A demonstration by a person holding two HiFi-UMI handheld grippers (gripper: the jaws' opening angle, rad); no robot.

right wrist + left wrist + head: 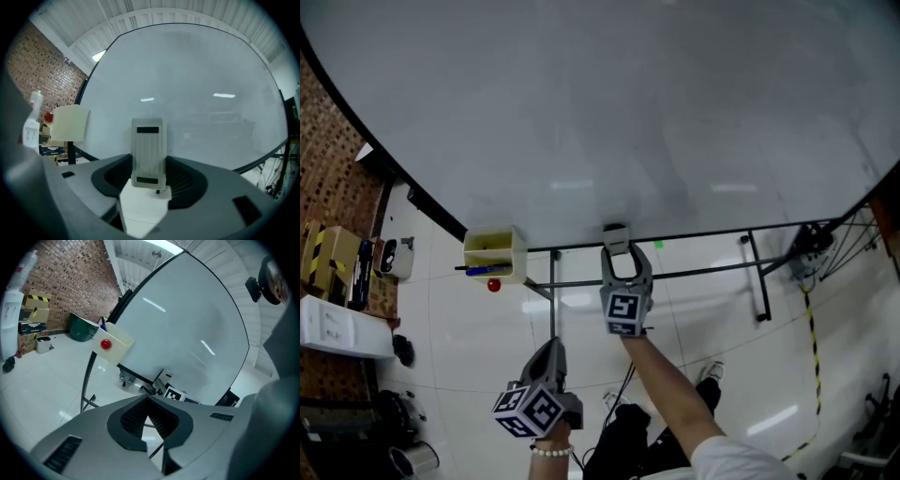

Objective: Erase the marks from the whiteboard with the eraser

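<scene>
Eraser point(148, 152) stands lengthwise, clamped in the right gripper point(621, 251), at the whiteboard's point(581, 112) bottom edge with board surface lying above; left gripper point(147, 403), jaws pressed together and empty, hangs farther back

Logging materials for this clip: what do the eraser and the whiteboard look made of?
The eraser: likely moulded plastic, matt pale grey, with a ribbed back and dark slots. The whiteboard: glossy white coated panel, judging by its sharp light reflections; core material unclear.
</scene>
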